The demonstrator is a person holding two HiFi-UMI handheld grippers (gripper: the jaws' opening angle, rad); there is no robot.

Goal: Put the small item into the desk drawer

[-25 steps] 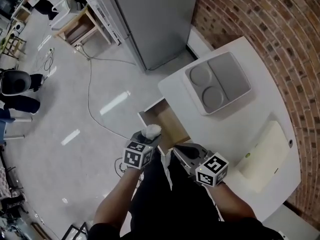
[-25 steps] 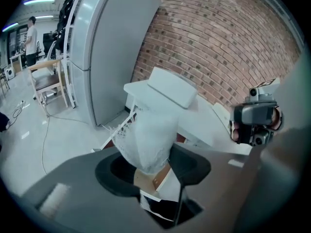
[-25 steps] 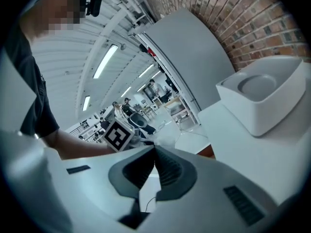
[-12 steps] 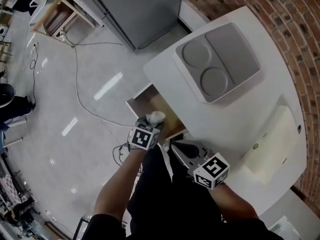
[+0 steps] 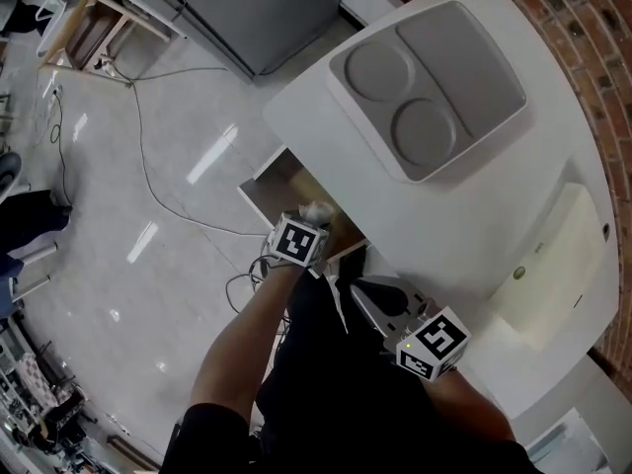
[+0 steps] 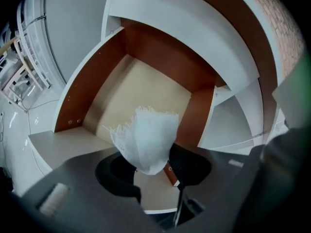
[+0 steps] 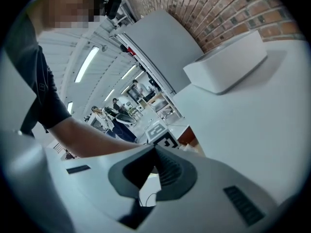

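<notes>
One white tuft (image 6: 148,140) pinched in left gripper (image 6: 153,165) fingers (image 6: 192,168), above drawer (image 6: 141,89).

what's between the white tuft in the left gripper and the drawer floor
Nothing: in the left gripper view the white tuft sits above the open drawer, whose wooden floor is bare.

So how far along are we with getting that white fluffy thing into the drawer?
The drawer is already pulled open, and the white fluffy item is picked up. In hand: the left tongs grip it over the open drawer, pointing down into it. The right tongs are shut and empty. Left to do: release it inside the drawer.
</notes>
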